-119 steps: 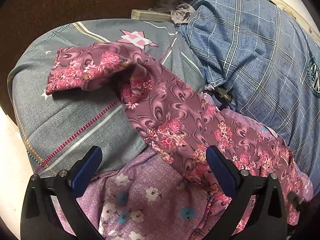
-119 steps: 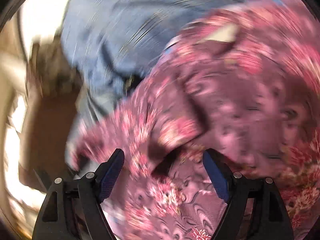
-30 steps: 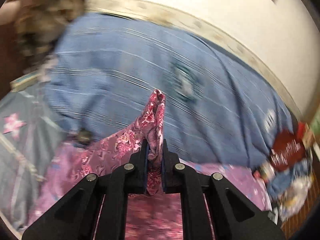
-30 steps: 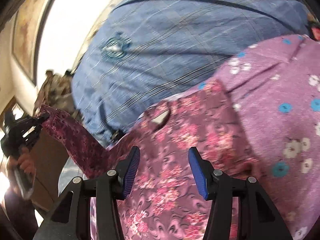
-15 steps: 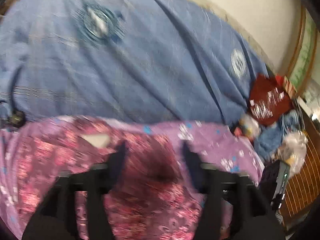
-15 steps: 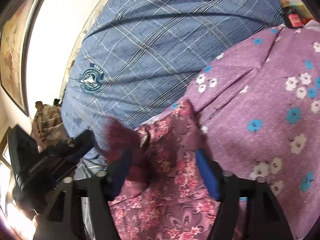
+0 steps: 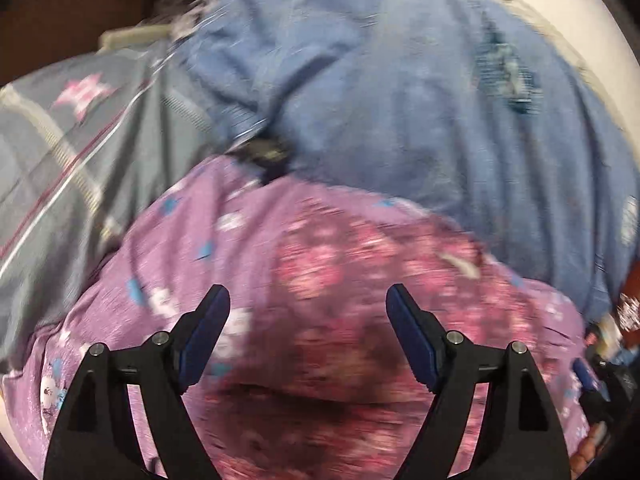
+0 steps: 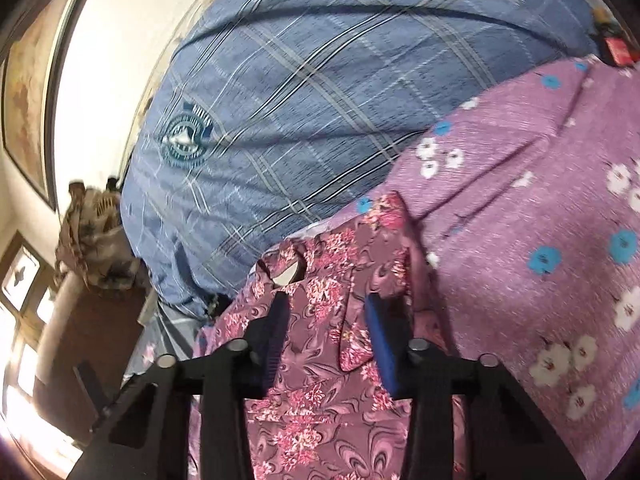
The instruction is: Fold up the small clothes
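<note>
My left tongs (image 7: 308, 328) hung apart over the garment (image 7: 360, 320), blurred. Right tongs (image 8: 326, 332) apart above it; plaid blanket (image 8: 320, 80) at 12 o'clock.

The left gripper (image 7: 308, 332), a second ago clamped on a raised fold of the pink floral garment (image 8: 320, 360), now stands wide apart and empty — the garment lies flat on the purple flowered cloth (image 8: 540, 220). The right gripper (image 8: 326, 340) has narrowed over it.
</note>
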